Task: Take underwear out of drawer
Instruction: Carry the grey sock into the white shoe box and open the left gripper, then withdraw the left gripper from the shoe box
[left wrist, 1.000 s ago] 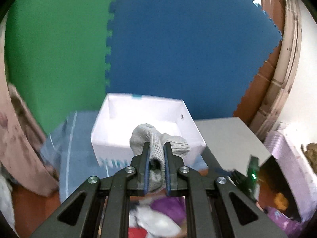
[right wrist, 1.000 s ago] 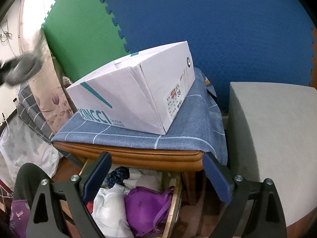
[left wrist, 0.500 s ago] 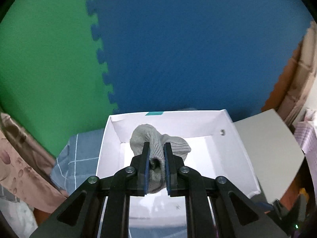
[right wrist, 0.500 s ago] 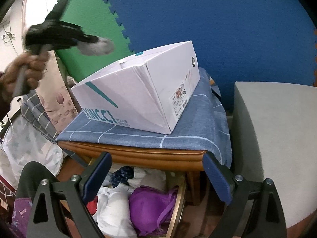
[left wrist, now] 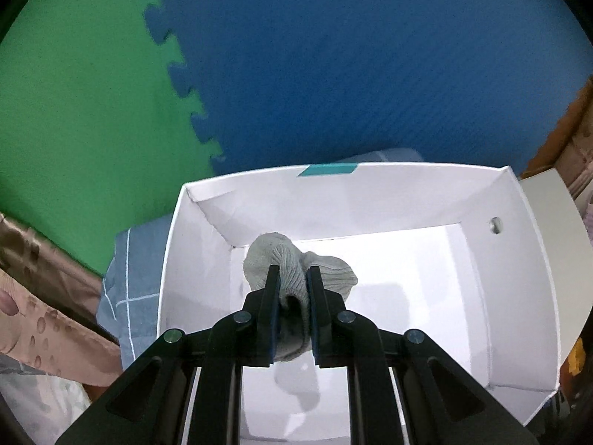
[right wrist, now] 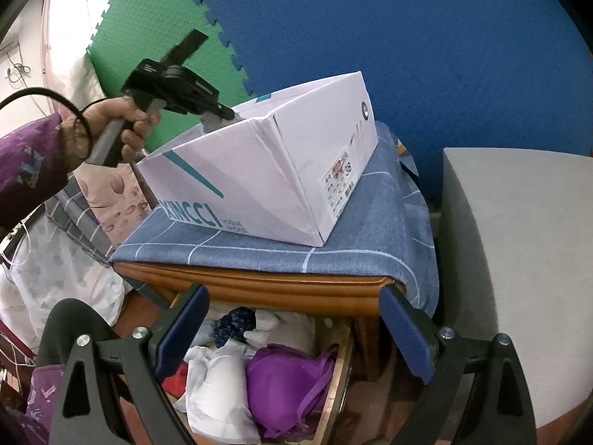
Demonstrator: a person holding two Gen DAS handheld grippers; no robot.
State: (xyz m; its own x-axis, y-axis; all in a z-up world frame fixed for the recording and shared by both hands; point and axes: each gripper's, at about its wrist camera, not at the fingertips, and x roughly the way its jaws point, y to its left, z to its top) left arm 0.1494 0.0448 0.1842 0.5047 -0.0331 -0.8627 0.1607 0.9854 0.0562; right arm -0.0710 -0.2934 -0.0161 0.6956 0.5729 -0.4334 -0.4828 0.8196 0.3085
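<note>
My left gripper (left wrist: 290,278) is shut on a grey ribbed knit garment (left wrist: 292,259) and holds it inside the open white shoebox (left wrist: 533,259), just above its bare floor. In the right wrist view the left gripper (right wrist: 174,81) reaches over the box's (right wrist: 259,170) near left corner. My right gripper (right wrist: 292,319) is open and empty, above the open wooden drawer (right wrist: 335,382). The drawer holds a purple bra (right wrist: 285,382), white garments (right wrist: 211,382) and a dark blue patterned piece (right wrist: 237,320).
The shoebox stands on a blue checked cloth (right wrist: 333,237) over the brown nightstand top (right wrist: 259,285). A grey stool (right wrist: 519,259) is to the right. Floral and checked bedding (right wrist: 66,237) lies to the left. Green and blue foam mats (left wrist: 333,74) cover the wall behind.
My left gripper has carried the grey garment forward and down into the shoebox. My right gripper has stayed open over the drawer, shifting only slightly.
</note>
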